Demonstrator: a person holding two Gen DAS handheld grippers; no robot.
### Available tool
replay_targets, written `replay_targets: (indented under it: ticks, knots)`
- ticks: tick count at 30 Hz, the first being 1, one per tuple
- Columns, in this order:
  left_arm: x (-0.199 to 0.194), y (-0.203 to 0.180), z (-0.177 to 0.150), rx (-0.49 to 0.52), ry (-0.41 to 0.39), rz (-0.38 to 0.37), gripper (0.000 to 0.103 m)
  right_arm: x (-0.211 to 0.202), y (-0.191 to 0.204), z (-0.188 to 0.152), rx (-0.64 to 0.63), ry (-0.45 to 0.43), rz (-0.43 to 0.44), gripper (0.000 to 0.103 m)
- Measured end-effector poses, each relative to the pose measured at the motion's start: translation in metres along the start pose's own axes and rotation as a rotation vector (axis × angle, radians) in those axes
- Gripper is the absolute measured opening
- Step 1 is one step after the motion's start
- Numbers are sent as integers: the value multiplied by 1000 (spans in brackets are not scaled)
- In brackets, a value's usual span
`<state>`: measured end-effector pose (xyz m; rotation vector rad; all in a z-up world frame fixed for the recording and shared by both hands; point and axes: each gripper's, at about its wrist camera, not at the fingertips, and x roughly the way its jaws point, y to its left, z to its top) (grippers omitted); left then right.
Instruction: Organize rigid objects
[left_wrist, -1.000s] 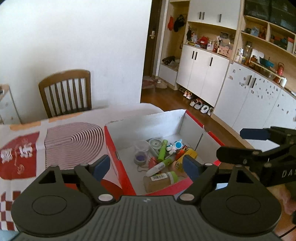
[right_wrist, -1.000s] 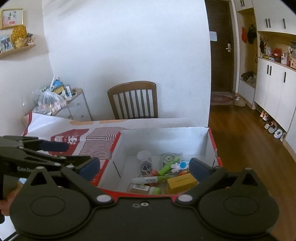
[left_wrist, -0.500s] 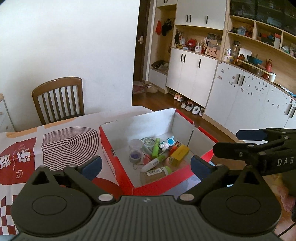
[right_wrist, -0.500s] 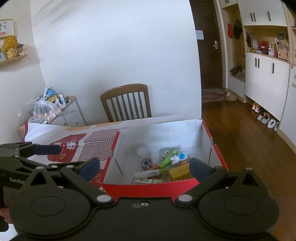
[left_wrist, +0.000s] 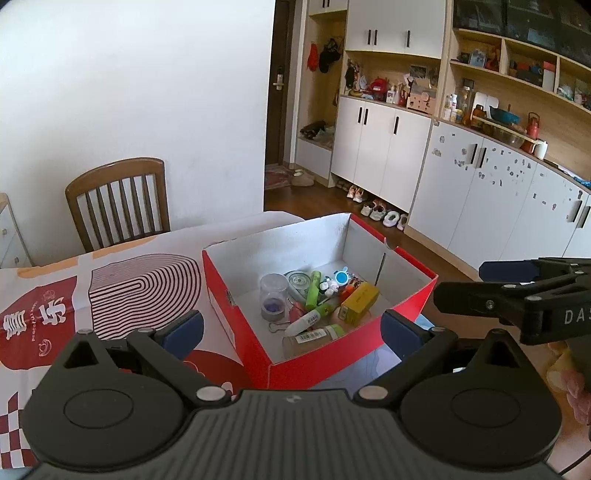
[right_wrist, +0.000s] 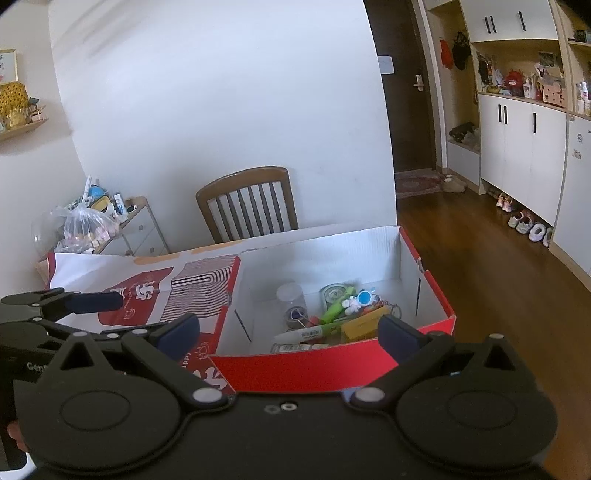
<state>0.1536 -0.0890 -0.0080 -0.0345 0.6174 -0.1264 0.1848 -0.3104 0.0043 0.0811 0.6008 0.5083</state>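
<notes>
Red-and-white patterned cloth covers the tabletop at the left of the left wrist view. At centre, a red cardboard box holds small items: a white marker lying diagonally, a green tube, a yellow box, a barcode-labelled bottle. The left hand-held gripper is spread wide and empty. At right, "DA" is read on the right hand-held gripper, likewise spread and empty.

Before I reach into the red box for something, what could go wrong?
The items are heaped together: the white marker lies against the yellow box and green tube, so wide jaws may grab or nudge several. The red box has tall walls that could catch a finger. It sits near the table's edge, so pushing might slide it off.
</notes>
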Motion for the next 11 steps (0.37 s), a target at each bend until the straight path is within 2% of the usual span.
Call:
replay_targets:
  ticks: [11]
  knots:
    - [-6, 3, -3, 8, -8, -16, 103, -4, 4, -2, 6, -2, -14, 103]
